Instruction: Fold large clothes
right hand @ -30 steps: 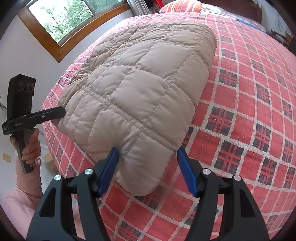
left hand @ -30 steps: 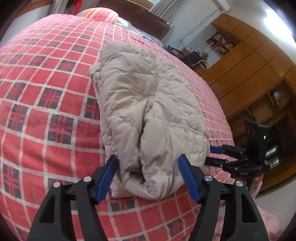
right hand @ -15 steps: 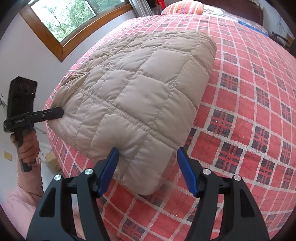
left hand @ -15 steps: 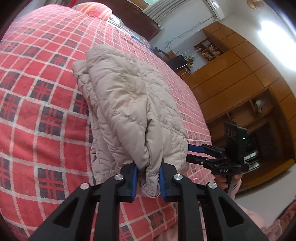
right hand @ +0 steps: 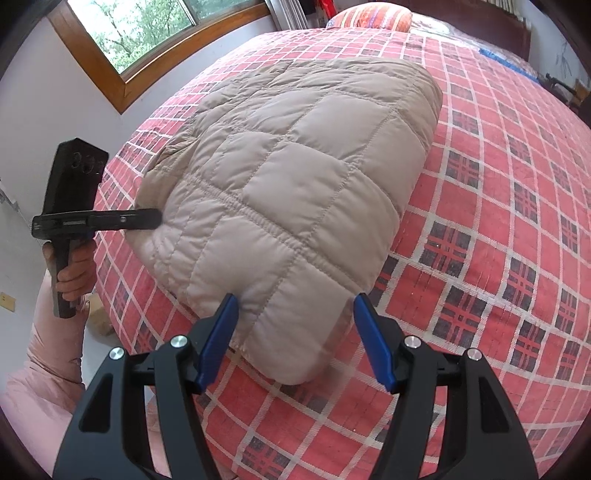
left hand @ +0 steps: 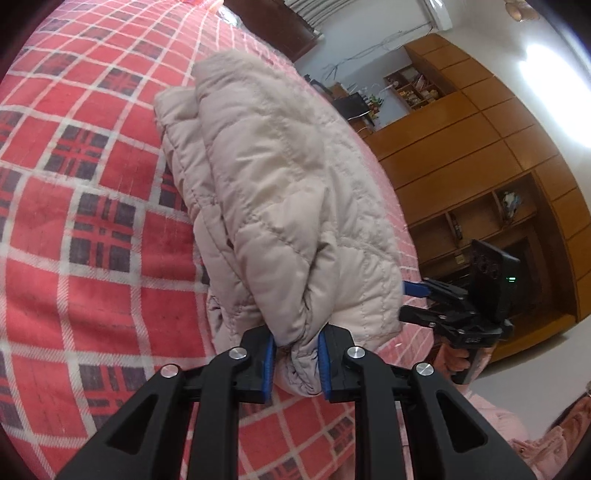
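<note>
I am watching a beige quilted jacket lying folded on a bed covered in a red plaid blanket. My left gripper is pinching a bunched corner of the jacket between its blue pads, the fingers clenched tight on the fabric at 6 o'clock in the left wrist view. From there the jacket is stretching away toward 12 o'clock.

My right gripper is standing spread wide, its blue fingers released and straddling the near corner of the jacket at 6 o'clock in the right wrist view. I cannot tell whether they are touching the fabric.

At 9 o'clock in that view, the left gripper is showing side-on, with a hand wrapping its handle. A window is sitting at 11 o'clock.

In the left wrist view a wooden wardrobe is filling the 2 o'clock side.
</note>
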`<state>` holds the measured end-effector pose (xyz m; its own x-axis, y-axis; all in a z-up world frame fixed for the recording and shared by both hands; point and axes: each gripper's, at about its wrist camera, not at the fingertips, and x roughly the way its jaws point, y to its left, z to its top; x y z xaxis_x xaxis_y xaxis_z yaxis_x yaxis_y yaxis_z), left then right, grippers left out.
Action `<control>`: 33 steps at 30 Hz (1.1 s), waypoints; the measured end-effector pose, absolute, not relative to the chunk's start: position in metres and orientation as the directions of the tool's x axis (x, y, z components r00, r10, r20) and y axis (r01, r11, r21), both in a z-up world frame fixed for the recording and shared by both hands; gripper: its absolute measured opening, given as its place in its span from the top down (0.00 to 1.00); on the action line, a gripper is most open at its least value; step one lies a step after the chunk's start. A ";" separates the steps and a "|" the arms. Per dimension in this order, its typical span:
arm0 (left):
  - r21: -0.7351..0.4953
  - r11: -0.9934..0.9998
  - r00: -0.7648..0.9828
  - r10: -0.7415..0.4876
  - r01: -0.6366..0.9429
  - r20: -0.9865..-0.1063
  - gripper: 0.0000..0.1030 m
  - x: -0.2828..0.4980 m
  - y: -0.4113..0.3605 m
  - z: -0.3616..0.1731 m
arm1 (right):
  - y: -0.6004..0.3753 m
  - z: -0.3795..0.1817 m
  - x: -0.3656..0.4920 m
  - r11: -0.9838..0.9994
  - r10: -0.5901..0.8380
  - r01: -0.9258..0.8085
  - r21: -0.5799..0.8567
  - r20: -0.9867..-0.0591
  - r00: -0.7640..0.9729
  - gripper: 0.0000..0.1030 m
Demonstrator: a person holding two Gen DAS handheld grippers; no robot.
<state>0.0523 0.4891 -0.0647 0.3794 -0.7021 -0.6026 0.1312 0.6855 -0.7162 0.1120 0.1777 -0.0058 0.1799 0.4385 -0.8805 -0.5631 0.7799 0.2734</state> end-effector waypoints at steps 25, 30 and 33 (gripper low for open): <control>-0.628 0.772 0.436 -0.601 0.098 -0.670 0.47 0.027 0.464 -0.051 | 0.152 -0.041 0.117 0.780 0.534 -0.429 0.455 -0.842 0.078 0.42; -0.603 0.793 0.411 -0.580 0.088 -0.703 0.46 0.032 0.464 -0.062 | 0.150 -0.044 0.111 0.787 0.526 -0.436 0.436 -0.844 0.105 0.50; -0.609 0.790 0.396 -0.585 0.079 -0.708 0.45 0.035 0.464 -0.071 | 0.152 -0.050 0.109 0.793 0.518 -0.431 0.431 -0.849 0.104 0.51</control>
<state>0.0349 0.4637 -0.0710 0.3962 -0.5850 -0.7077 0.0787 0.7896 -0.6086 0.1091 0.1521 -0.0495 0.1040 0.5177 -0.8492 -0.4312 0.7929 0.4306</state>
